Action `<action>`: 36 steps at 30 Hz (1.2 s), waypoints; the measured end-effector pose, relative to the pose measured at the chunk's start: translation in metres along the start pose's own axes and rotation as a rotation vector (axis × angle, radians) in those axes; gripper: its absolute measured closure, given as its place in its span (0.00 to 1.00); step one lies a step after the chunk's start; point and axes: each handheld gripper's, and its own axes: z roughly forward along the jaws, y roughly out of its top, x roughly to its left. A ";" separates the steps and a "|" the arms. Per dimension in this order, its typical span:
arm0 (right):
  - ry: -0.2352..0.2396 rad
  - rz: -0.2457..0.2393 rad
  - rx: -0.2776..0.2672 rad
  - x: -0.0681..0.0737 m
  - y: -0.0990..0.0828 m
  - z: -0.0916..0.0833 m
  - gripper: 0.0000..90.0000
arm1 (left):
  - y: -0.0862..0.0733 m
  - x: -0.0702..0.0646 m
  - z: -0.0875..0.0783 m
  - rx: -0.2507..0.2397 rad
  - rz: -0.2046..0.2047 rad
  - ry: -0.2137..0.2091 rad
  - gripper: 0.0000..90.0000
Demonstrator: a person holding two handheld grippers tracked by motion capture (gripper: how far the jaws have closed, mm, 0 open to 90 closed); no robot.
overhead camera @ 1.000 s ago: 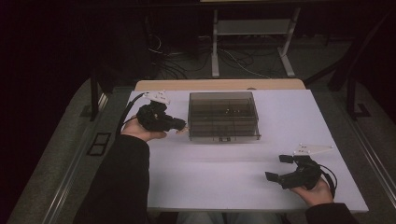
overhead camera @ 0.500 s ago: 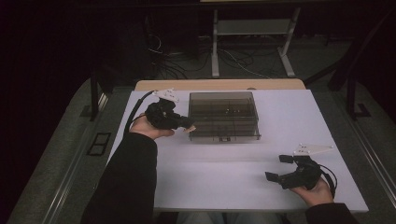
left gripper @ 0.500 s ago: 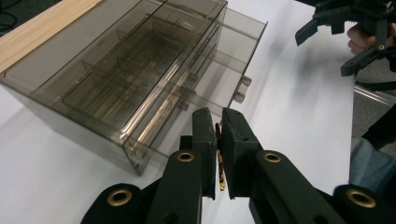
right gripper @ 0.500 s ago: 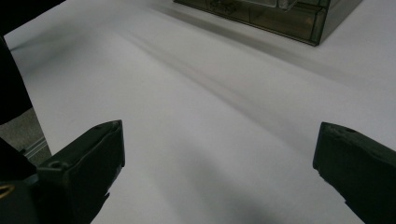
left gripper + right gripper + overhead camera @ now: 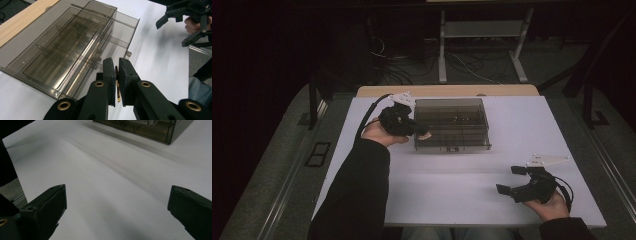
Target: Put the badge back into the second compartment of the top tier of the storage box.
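organiser box (image 5: 140,127): cut off at top edge | contents (image 5: 455,118): too small to tell

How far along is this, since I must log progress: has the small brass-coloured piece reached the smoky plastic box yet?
Already done: the left gripper is shut on the thin brass-coloured piece, lifted off the white table. In hand: it hovers at the left front corner of the divided box. Left: the piece is not yet in any compartment. The right gripper rests open near the table's front, holding nothing.

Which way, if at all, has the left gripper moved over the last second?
Yes. The left gripper has moved up the high view and rightward, reaching the front left corner of the smoky plastic box.
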 end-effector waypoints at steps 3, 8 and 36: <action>0.000 -0.002 -0.002 0.000 0.000 0.000 0.02 | 0.003 0.000 0.004 -0.001 0.002 -0.002 0.93; -0.001 -0.006 -0.004 0.000 0.000 0.000 0.02 | 0.006 0.001 0.012 0.002 0.005 -0.011 0.93; -0.003 -0.004 -0.011 -0.002 -0.001 -0.004 0.02 | 0.034 0.005 0.057 -0.010 0.012 -0.029 0.93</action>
